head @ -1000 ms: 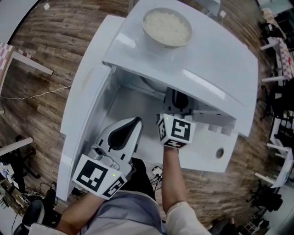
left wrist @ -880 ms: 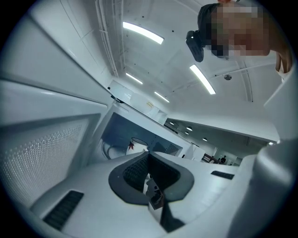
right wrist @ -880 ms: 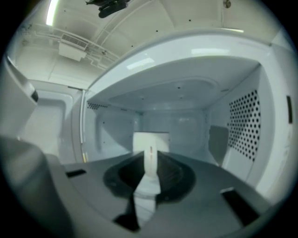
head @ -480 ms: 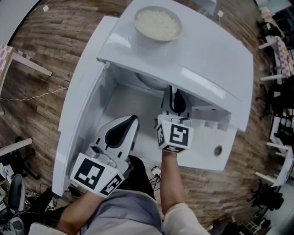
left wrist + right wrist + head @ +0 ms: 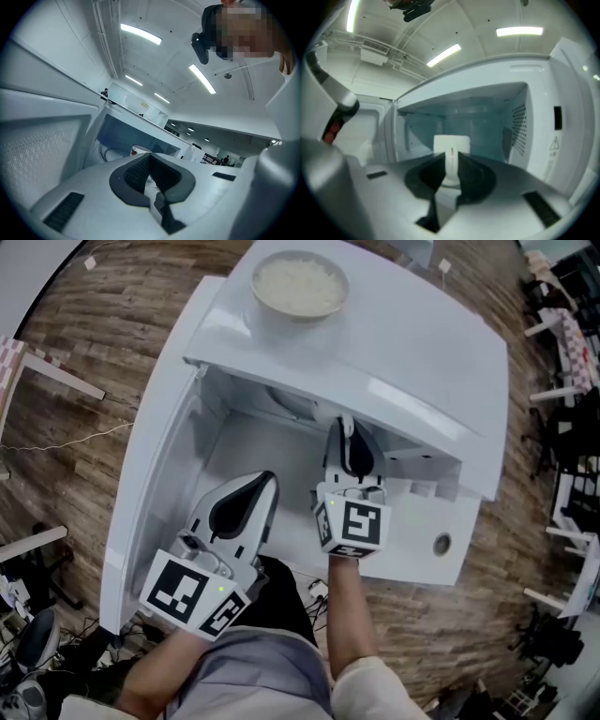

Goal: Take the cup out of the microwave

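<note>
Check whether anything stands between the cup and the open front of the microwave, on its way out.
Nothing visible does. The cup is clamped in the jaws of the right gripper inside the microwave, whose door is swung wide. The left gripper hangs to the left, off that path.

My head view is bright and evenly lit from overhead. A white glare streak runs along the glossy top of the microwave (image 5: 422,343), its open cavity sits in soft shadow, and the floor (image 5: 122,324) around the microwave bows and darkens toward the corners. In the left gripper view, ceiling strip lights (image 5: 140,33) above the microwave blaze inside a black circular rim, and the left claw (image 5: 150,158) looms soft beside the lens. The right gripper view is hazy: inside the microwave everything has a teal cast, and the cup (image 5: 451,143) is a washed-out blur.
</note>
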Action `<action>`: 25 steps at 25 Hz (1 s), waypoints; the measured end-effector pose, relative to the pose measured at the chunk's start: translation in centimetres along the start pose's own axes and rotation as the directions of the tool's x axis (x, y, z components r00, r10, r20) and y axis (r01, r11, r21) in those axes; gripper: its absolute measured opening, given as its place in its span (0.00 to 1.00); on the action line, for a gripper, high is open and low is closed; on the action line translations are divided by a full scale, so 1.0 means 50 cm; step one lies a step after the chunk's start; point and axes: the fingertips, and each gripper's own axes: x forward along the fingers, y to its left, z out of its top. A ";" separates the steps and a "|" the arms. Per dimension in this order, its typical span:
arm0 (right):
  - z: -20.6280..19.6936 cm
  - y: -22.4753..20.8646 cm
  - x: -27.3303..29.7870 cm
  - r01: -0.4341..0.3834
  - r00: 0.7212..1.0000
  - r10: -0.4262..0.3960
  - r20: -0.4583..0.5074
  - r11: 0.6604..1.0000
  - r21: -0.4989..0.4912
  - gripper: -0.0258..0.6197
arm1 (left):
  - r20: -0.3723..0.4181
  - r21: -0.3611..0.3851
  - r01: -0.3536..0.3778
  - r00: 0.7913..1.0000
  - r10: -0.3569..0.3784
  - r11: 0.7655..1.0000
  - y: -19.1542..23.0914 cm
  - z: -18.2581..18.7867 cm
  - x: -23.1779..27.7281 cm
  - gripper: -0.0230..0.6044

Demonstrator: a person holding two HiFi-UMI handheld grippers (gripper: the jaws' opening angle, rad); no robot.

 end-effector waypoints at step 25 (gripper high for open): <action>-0.008 0.020 -0.070 -0.053 0.999 0.053 -0.007 0.999 -0.003 0.15 | 0.004 -0.005 0.005 1.000 -0.005 1.000 -0.032 -0.013 -0.021 0.06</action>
